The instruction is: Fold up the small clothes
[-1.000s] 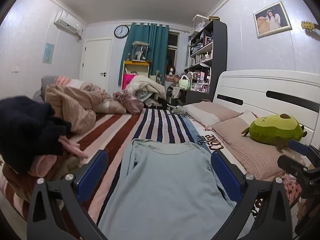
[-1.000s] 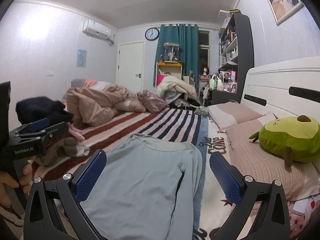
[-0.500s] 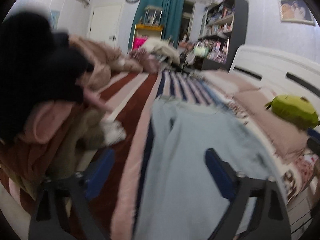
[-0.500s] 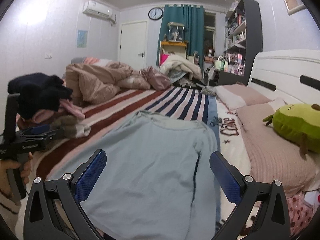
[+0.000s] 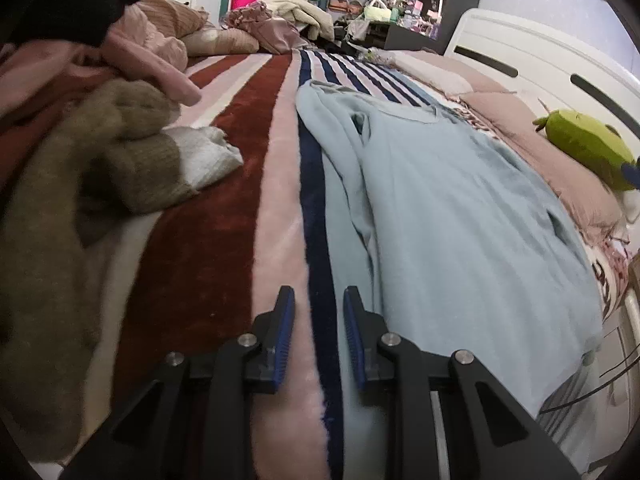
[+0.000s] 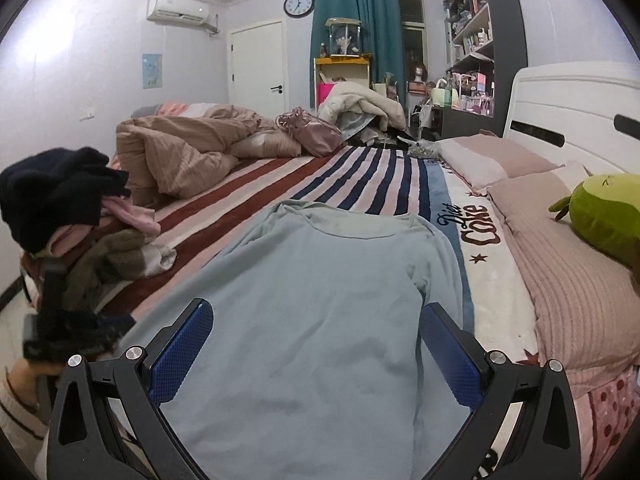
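The left tool (image 5: 318, 304) has just been closing, pinching nothing yet, the right tool (image 6: 316, 328) is staying spread over the blue shirt (image 6: 320, 300), and "Diet Coke" (image 6: 474, 224) is showing on the blanket (image 6: 360, 178) ahead to its right.

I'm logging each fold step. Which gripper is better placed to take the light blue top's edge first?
Left. The left gripper is low at the light blue top's left edge, its jaws just narrowed around it. The right gripper hangs wide open over the top's middle.

The striped blanket (image 6: 352, 184) beyond the shirt (image 6: 320, 320) lies open. A clothes pile (image 6: 80, 232) crowds the left; pillows (image 6: 568, 280) and a green plush (image 6: 604, 216) block the right.
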`<state>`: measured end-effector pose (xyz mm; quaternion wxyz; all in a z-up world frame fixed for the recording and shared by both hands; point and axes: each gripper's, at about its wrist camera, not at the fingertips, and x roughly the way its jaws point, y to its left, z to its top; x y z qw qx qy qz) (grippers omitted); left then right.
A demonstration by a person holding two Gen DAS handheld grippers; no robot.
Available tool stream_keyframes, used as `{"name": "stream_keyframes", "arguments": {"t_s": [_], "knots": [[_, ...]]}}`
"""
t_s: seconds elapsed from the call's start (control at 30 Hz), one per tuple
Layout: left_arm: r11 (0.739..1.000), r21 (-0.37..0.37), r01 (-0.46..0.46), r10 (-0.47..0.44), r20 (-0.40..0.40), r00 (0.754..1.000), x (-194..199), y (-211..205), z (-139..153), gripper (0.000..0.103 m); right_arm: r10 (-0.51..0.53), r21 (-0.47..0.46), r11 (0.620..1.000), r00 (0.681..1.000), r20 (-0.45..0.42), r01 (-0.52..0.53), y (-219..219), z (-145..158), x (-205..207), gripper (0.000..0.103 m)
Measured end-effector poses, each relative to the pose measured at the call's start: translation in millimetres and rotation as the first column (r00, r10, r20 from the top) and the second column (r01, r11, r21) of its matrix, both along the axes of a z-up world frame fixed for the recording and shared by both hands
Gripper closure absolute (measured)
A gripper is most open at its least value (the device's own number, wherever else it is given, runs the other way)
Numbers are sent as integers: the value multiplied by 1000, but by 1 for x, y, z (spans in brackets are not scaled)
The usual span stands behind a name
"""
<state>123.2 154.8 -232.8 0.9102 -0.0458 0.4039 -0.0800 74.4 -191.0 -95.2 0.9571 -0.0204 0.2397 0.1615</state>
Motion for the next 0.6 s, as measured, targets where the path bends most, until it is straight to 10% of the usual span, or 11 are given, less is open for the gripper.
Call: {"name": "stream_keyframes", "arguments": {"t_s": [0.17, 0.3, 0.6], "knots": [[998, -61, 10, -10, 10, 1000, -3, -2, 4, 52, -6, 19, 1000, 1000, 4, 6, -12, -2, -11, 0], [998, -52, 27, -26, 14, 1000, -13, -11, 8, 51, -1, 33, 999, 1000, -2, 1, -22, -4, -18, 0], [994, -55, 93, -93, -11, 996, -23, -45, 6, 86, 16, 55, 998, 1000, -1, -16, -42, -2, -32, 0]]}}
